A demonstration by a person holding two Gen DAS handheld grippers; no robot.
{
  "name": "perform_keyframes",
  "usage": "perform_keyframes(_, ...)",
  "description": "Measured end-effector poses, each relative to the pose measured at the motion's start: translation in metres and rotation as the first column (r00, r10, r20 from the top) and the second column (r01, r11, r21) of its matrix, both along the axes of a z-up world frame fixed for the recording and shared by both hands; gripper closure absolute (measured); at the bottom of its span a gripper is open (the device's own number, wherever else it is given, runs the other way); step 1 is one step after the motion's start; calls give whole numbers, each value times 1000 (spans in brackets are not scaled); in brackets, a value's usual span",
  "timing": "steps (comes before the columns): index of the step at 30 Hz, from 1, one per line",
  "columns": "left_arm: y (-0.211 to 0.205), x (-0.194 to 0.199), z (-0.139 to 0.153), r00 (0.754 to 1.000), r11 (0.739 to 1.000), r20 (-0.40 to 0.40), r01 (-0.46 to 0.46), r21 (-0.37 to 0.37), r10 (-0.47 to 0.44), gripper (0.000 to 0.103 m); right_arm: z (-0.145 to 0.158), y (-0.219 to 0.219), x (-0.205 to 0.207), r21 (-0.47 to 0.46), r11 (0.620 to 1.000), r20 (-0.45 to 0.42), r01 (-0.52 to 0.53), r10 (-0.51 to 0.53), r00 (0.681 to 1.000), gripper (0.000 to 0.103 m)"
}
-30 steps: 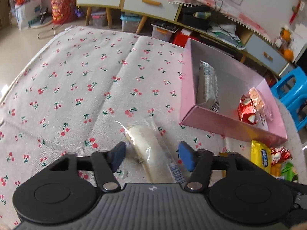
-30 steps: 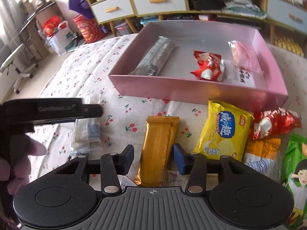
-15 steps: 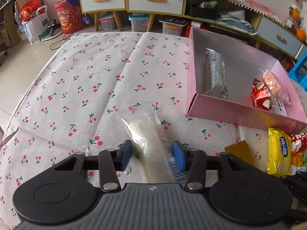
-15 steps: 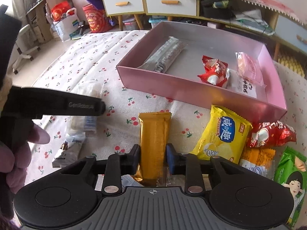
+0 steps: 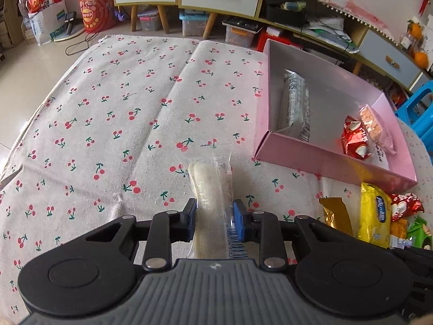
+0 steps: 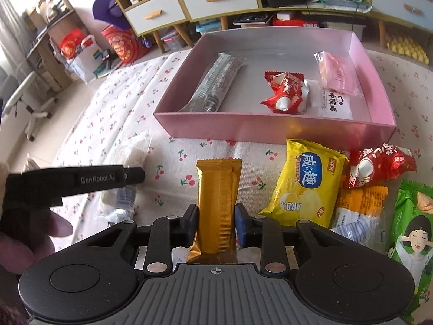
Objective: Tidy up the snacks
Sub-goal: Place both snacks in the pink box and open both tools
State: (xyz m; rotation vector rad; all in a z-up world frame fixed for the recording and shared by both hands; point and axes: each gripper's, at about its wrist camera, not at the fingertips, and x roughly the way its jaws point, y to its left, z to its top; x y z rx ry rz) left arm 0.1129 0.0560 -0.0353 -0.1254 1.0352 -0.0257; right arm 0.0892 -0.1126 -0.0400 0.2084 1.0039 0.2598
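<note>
The left gripper [image 5: 215, 214] is clamped across the clear-wrapped pale roll [image 5: 209, 187], the right gripper [image 6: 215, 223] across the gold bar [image 6: 218, 197]; both snacks sit just short of the pink box [image 6: 270, 131] on the cherry tablecloth [image 5: 108, 113]. Both look light; the roll seems soft under slippery film, best pinched gently mid-length, while the bar seems stiffer and takes a firmer squeeze. 1 second earlier both sets of jaws stood apart around their snacks; now they have closed and both snacks appear slightly lifted

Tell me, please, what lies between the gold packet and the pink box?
Only bare cherry-print cloth separates gold packet from pink box, in the right wrist view.
</note>
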Motion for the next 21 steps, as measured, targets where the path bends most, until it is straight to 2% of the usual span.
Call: perform_keyframes(21,3,-13,33,996,989,84,36,-142,-24,78,39,-50,4,187,974,39,126,-136,990,76)
